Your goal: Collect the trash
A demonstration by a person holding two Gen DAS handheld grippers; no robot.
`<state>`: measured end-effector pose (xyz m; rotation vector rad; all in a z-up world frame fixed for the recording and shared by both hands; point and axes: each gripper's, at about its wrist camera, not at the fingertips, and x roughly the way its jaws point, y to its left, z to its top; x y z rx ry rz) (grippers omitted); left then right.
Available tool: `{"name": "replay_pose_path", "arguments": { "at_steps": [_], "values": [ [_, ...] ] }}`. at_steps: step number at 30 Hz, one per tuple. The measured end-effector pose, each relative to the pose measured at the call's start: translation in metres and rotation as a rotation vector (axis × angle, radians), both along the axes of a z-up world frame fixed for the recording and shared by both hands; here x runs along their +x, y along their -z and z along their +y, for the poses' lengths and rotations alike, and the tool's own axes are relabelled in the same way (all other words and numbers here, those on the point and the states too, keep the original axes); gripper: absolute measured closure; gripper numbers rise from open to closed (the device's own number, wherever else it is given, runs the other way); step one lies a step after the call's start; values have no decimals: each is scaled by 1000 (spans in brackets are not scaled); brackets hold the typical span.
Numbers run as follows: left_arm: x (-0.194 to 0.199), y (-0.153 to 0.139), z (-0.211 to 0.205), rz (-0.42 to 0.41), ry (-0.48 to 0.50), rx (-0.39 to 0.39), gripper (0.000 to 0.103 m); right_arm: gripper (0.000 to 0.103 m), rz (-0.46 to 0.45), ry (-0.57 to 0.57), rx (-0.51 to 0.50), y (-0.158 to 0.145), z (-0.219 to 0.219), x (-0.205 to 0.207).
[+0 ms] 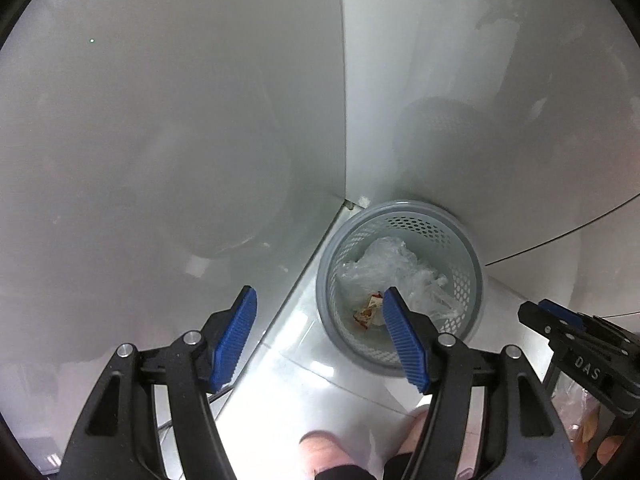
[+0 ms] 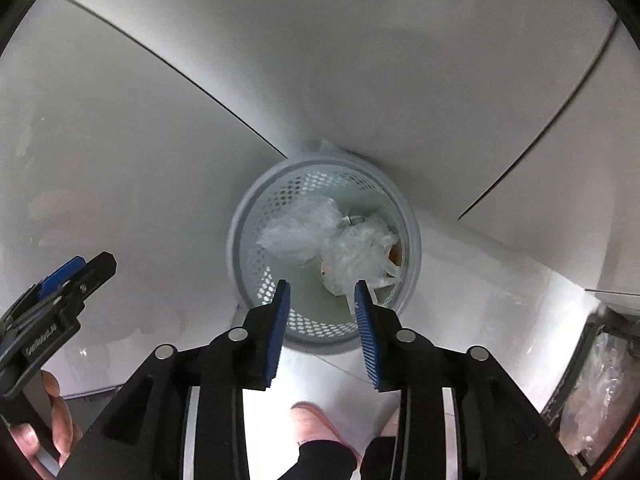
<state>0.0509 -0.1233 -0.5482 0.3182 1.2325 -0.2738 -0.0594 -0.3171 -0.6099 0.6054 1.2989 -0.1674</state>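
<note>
Nearest each lens, ribbed blue pads on black fingers stood apart, holding nothing: the left gripper point(image 1: 318, 334) wide, the right gripper point(image 2: 322, 330) narrower. "DAS" was legible on the right gripper only from the left wrist. Beyond them, in the floor's point(image 1: 320, 380) corner against grey walls, the round perforated wastebasket point(image 2: 236, 240) held crumpled clear plastic bags point(image 2: 352, 258); only the left view showed a small printed wrapper point(image 1: 368, 308).

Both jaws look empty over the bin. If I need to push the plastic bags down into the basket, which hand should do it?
Right, probably. The right gripper sits directly over the basket, jaws open and framing the crumpled bags. The left gripper hangs off to the side, half over the floor.
</note>
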Motion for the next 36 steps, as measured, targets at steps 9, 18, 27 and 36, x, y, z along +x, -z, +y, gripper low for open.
{"name": "replay_pose_path", "arguments": {
  "at_steps": [9, 18, 27, 36],
  "values": [
    [-30, -132, 10, -62, -2, -40, 32, 55, -111, -4, -69, -138, 13, -30],
    [-69, -257, 23, -79, -26, -73, 20, 47, -134, -10, -99, -267, 25, -68],
    [-99, -346, 29, -138, -16, -114, 9, 42, -201, 0, -108, -364, 37, -100],
    [-119, -381, 37, -124, -44, -129, 8, 42, -220, -26, -141, -395, 53, -107]
  ]
}}
